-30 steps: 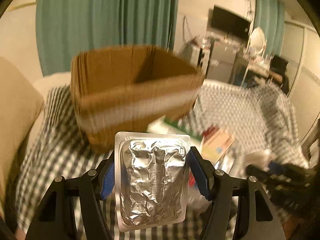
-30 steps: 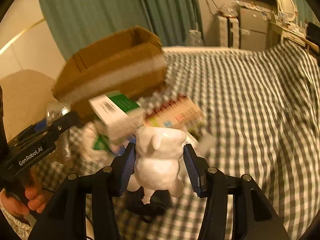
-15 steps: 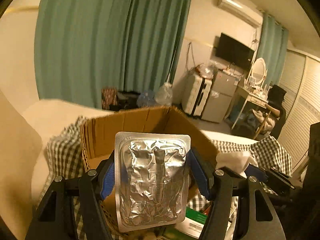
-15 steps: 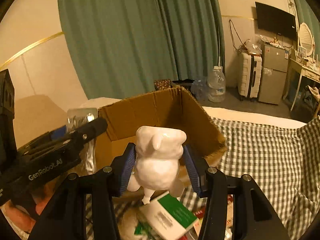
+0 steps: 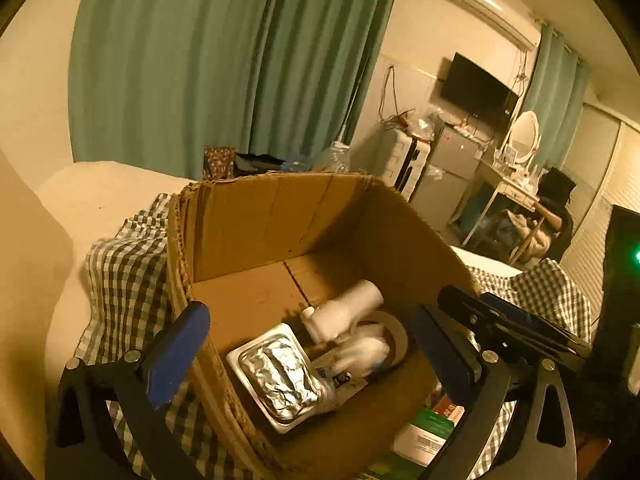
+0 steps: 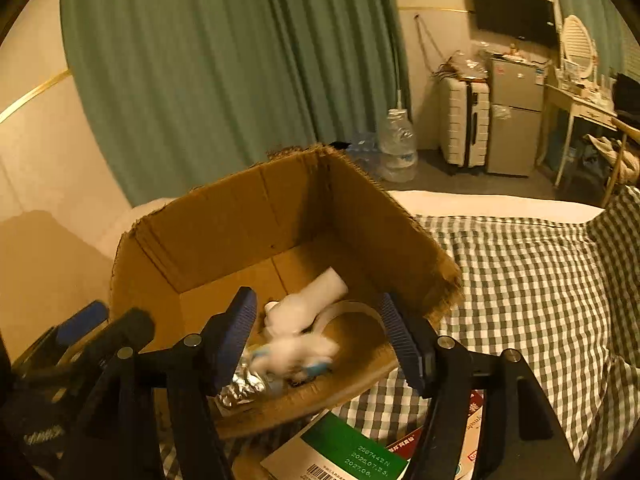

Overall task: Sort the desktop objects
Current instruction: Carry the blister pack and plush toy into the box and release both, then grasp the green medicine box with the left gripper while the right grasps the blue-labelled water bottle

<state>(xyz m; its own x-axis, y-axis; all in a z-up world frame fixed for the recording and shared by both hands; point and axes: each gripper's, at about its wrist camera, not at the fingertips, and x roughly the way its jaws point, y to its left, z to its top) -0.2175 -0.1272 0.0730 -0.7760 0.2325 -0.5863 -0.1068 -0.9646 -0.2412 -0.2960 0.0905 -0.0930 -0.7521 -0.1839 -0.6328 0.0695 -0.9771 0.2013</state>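
Both sets of jaws spread wide and empty: left gripper [image 5: 308, 348] and right gripper [image 6: 320, 336] poised above the open cardboard box [image 5: 280, 216] on the checked bedspread [image 6: 520, 280]. Inside the box, near side: foil blister pack [image 5: 282, 378], lying flat, foil up. Just right of it and blurred, a white figurine [image 6: 298, 350], apparently tumbling or just landed against a white bottle [image 5: 346, 310] and a tape roll [image 5: 394, 334]; exact contact between these not clear.

Outside the box, on the bedspread at the near right: a green-and-white carton [image 6: 348, 460] with a red-printed packet [image 6: 474, 416] beside it, not yet sorted.

Likely handling: carton light, stiff-walled, probably hollow enough to crush; best taken across its narrow sides, close to the middle, with modest squeeze. Packet thin and flat on soft cloth, awkward to get under; probably easier by an overhanging edge. Blister pack light and bendable, foil easily dented. Figurine seemingly hard, smooth, perhaps breakable.
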